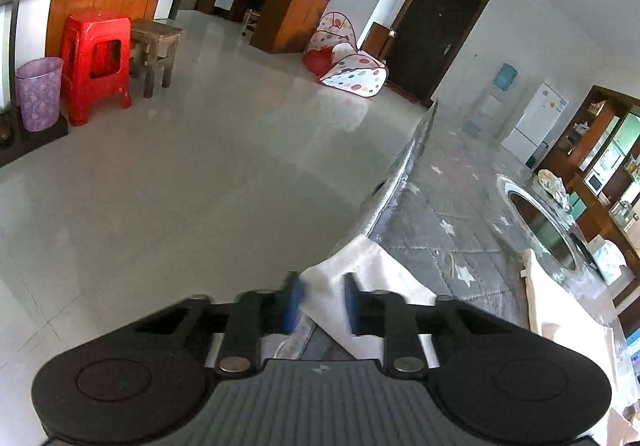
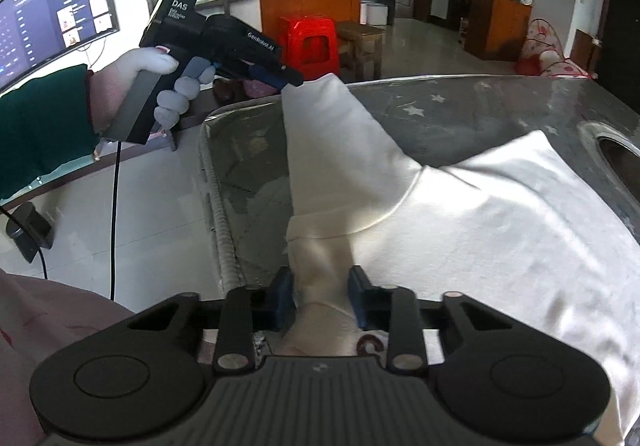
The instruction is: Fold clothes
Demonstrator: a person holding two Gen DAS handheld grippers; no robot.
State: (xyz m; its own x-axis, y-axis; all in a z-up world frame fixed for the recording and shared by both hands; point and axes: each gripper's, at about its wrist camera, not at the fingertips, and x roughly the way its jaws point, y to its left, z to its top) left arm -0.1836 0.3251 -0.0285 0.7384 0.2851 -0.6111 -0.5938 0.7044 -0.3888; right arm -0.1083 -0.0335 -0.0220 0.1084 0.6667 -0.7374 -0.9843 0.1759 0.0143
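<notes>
A white garment (image 2: 480, 213) lies spread on a table under a grey star-patterned cover (image 2: 460, 113). One sleeve (image 2: 332, 133) is pulled up and out past the table's left edge. My left gripper (image 2: 289, 79), held by a gloved hand (image 2: 168, 85), is shut on the sleeve's end. In the left wrist view the white cloth (image 1: 360, 274) runs between the blue pads of the left gripper (image 1: 323, 300). My right gripper (image 2: 322, 298) is shut on a bunched fold of the garment at the near edge, and the cloth fills the gap between its pads.
A round metal-rimmed opening (image 1: 548, 226) sits in the table beyond the garment. A red stool (image 1: 98, 65), a wooden stool (image 1: 156, 49), a purple bin (image 1: 38, 93) and a dotted play tent (image 1: 352, 65) stand on the tiled floor. A monitor (image 2: 60, 13) and a black cable (image 2: 116, 205) are at left.
</notes>
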